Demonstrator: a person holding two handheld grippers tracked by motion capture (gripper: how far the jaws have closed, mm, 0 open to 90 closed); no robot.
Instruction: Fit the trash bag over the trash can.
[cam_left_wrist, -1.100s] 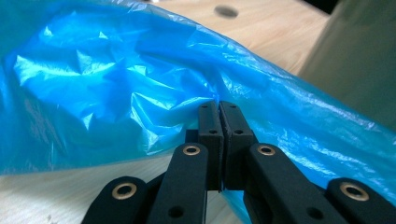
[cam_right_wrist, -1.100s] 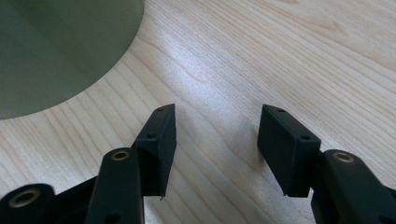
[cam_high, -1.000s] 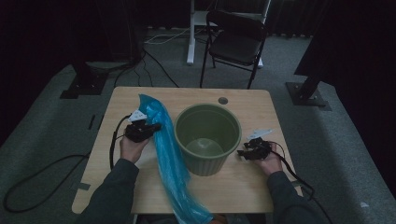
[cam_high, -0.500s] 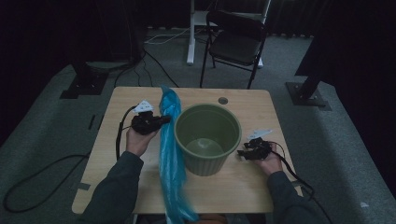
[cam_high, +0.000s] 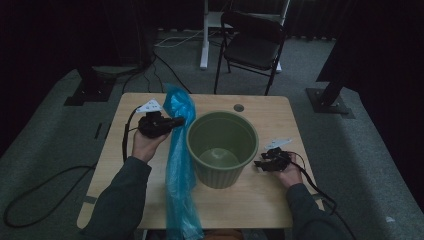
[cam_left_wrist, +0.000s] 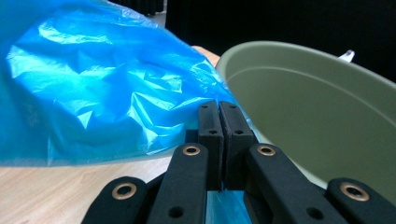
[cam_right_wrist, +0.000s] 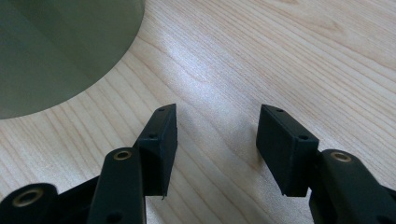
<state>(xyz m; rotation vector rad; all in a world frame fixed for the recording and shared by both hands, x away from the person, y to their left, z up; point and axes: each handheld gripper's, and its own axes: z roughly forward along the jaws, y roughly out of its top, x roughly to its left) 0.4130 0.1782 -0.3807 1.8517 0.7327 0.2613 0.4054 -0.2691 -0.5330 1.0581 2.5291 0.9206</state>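
Note:
A long blue plastic bag (cam_high: 179, 165) hangs from my left gripper (cam_high: 176, 122), which is shut on the film near the bag's upper end. The bag's top (cam_left_wrist: 107, 79) billows above the closed jaws, and its tail trails down past the table's front edge. A round green bin (cam_high: 222, 147) stands upright at the middle of the table, just right of the bag; its rim (cam_left_wrist: 308, 60) is close beside the left jaws. My right gripper (cam_high: 260, 165) rests low at the bin's right side, jaws open over bare wood (cam_right_wrist: 217, 116), the bin's wall (cam_right_wrist: 60, 51) at their left.
The wooden table (cam_high: 280, 125) has a small round cable hole (cam_high: 239, 107) behind the bin. A black folding chair (cam_high: 252, 47) and a white desk leg (cam_high: 204, 35) stand on the carpet beyond. Cables trail from both grippers.
My left gripper has lifted the bag's upper end and carried it to the right, toward the bin's rim. The bag now hangs straighter. The right gripper has stayed where it was.

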